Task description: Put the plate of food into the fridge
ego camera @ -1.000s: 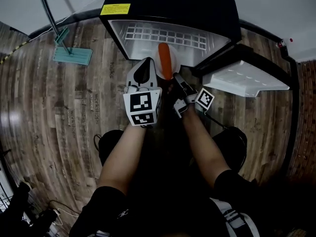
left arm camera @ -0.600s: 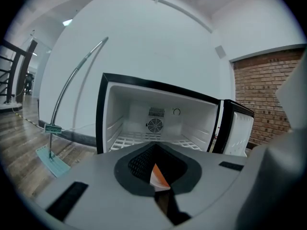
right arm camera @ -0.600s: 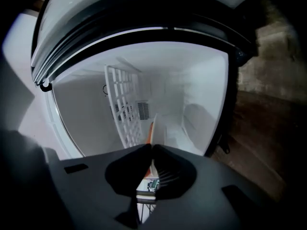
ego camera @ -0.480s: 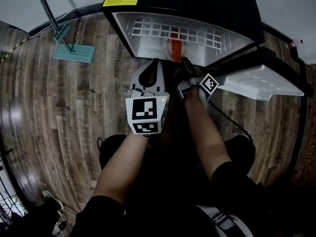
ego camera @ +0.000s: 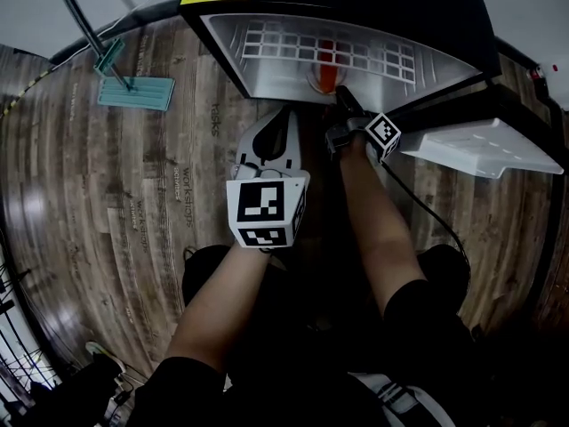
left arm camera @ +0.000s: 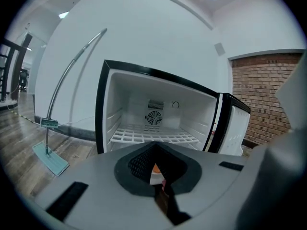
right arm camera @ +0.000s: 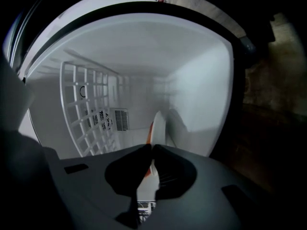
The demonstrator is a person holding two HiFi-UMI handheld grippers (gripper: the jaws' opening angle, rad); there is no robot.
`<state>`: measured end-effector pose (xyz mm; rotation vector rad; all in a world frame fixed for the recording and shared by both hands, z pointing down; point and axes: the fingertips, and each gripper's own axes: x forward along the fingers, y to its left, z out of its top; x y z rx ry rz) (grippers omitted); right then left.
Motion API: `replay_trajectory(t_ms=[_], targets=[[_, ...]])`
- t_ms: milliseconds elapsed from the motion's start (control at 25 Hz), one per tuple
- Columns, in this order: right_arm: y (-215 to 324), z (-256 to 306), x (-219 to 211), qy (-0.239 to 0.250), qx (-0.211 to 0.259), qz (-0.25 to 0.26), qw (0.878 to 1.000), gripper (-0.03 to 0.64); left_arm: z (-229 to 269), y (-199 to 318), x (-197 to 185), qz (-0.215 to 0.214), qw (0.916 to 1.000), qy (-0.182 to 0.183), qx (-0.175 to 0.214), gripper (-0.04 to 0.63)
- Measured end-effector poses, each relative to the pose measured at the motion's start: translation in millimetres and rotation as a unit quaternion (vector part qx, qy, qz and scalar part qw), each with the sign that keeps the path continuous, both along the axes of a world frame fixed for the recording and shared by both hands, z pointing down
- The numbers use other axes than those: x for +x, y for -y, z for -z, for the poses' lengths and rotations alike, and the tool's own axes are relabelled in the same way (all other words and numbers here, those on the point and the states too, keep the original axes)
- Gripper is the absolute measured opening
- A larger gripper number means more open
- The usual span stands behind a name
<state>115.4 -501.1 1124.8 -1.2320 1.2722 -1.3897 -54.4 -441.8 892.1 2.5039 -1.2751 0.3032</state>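
Observation:
The black fridge (ego camera: 356,7) stands open at the top of the head view, its white wire shelf (ego camera: 293,47) showing. My right gripper (ego camera: 342,105) reaches into the compartment below that shelf, shut on the rim of a white plate (ego camera: 324,78) with an orange food piece (ego camera: 327,56) seen through the wires. In the right gripper view the plate (right arm camera: 159,126) appears edge-on between the jaws, the wire shelf (right arm camera: 91,114) to its left. My left gripper (ego camera: 277,132) hangs in front of the fridge, jaws together and holding nothing.
The fridge door (ego camera: 480,145) is swung open to the right, with its white inner shelf facing up. A teal floor mop (ego camera: 133,92) lies on the wooden floor at the left. The person's legs fill the lower middle.
My right gripper has carried the plate forward from in front of the fridge to under its wire shelf. The left gripper has stayed back, roughly in place.

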Motion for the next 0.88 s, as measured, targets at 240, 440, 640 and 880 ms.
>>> replay_trajectory(t_ms=[240, 440, 640, 880], targets=[[3, -20, -7, -0.116, -0.084, 0.022, 0.989, 0.028, -4, 1, -4, 0.000, 1.0000, 0.004, -0.005, -0.002], [-1, -34, 5, -0.274, -0.212, 0.018, 0.938, 0.036, -1, -1, 1, -0.010, 0.9999, 0.010, 0.004, -0.002], [-11, -21, 22, -0.381, -0.230, -0.012, 0.895, 0.130, -2, 0, 8, -0.013, 0.9999, 0.006, 0.000, -0.002], [-36, 21, 11, -0.413, -0.161, 0.038, 0.896, 0.012, 2, -1, 29, -0.026, 0.9996, 0.010, 0.008, -0.002]])
